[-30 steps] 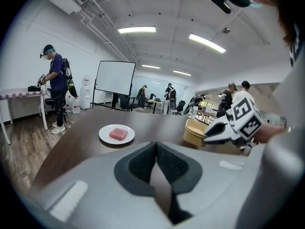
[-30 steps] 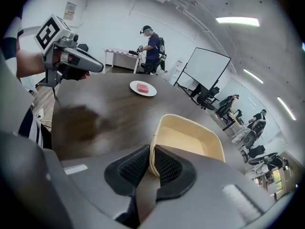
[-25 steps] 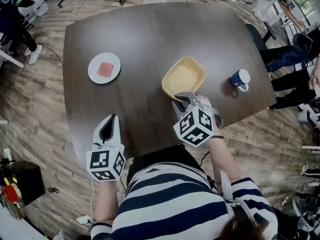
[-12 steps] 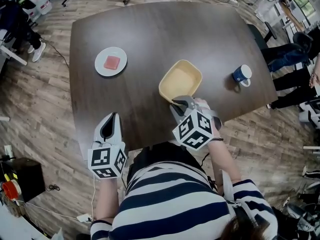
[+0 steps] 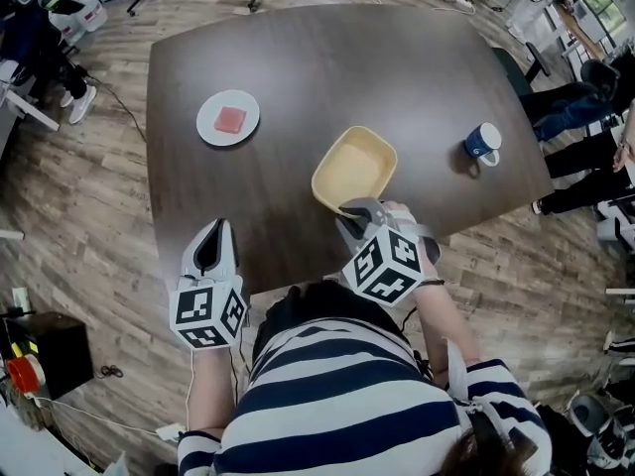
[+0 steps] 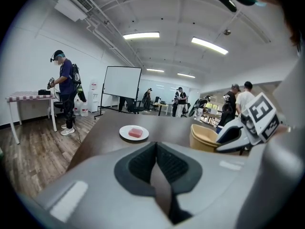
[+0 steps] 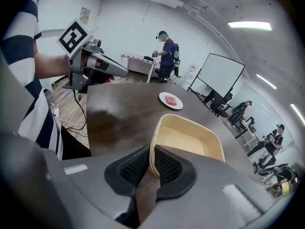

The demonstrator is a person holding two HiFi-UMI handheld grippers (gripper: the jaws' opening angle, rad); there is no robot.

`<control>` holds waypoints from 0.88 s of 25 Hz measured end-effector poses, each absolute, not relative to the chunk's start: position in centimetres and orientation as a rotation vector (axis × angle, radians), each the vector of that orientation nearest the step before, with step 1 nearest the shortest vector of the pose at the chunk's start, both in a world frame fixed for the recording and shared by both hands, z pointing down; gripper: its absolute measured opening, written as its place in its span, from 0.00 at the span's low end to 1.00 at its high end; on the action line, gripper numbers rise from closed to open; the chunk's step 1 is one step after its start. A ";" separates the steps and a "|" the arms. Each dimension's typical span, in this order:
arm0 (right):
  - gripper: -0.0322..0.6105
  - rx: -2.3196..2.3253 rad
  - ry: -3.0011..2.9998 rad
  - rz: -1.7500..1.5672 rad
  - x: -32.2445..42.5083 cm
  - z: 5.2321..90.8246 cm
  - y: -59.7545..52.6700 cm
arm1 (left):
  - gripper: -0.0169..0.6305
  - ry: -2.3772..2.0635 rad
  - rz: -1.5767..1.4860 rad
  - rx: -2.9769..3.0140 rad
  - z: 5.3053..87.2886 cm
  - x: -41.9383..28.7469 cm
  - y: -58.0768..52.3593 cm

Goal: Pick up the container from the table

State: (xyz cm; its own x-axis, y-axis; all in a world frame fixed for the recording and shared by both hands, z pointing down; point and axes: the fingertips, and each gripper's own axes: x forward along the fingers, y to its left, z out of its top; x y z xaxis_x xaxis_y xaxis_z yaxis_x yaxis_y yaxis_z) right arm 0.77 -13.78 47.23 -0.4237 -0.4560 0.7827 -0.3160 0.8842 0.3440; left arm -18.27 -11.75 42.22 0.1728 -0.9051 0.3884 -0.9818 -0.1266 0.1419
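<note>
Nearest, by the near left corner of the table (image 5: 298,67): left gripper (image 5: 210,246) idle, jaws pressed together on nothing. Just ahead on the right: right gripper (image 5: 354,209) pinched onto the near wall of the yellow container (image 5: 354,170), one pad inside, one outside, only the thin rim between. Sits close to the table's front edge; impossible to tell whether already clear of the top. Risks tilting: gripped at a single edge, far side unsupported, so liable to sag or pivot in the pads. Risks slipping as well, given a smooth, narrow wall. Farther back, plate (image 5: 210,125) with pink block (image 5: 230,120) and blue mug (image 5: 483,145) well apart, hardly in danger.
</note>
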 end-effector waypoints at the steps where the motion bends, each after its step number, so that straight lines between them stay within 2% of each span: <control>1: 0.10 0.557 -2.045 -0.176 0.7 47.2 -13.5 | 0.03 -1.789 0.292 2.096 42.2 -18.4 -11.6; 22: 0.10 0.501 -2.058 -0.192 -0.6 47.2 -11.4 | 0.03 -1.788 0.299 2.076 42.6 -18.9 -10.3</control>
